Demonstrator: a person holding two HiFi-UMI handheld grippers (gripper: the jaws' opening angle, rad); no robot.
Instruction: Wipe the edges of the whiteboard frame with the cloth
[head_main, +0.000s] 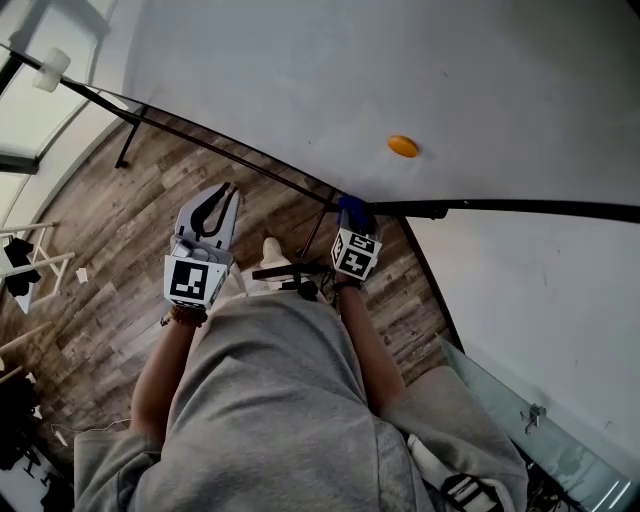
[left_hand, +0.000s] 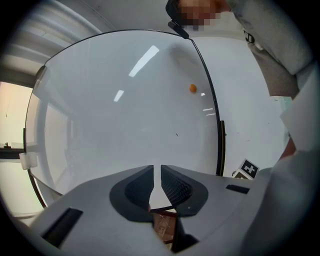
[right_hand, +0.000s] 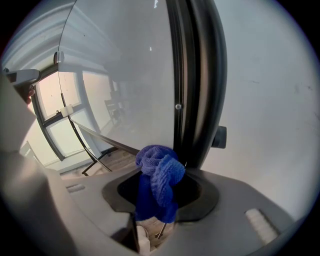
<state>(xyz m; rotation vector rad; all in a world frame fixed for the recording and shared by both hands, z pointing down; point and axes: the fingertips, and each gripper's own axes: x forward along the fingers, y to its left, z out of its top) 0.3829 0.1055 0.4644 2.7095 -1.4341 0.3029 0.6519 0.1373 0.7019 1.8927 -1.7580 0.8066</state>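
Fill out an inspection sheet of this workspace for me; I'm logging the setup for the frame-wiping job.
Surface: whiteboard, no writing seen; black frame around it.
Job's things: blue cloth bunched in the right claw, close by the frame's corner; contact cannot be told.
Clutter: one orange magnet on the board.
Grippers: right gripper shut on the cloth; left gripper with its claw nearly closed, holding nothing, held off the board.
Cables: nothing seen.
Surroundings: wood-plank floor, windows to one side, white wall.
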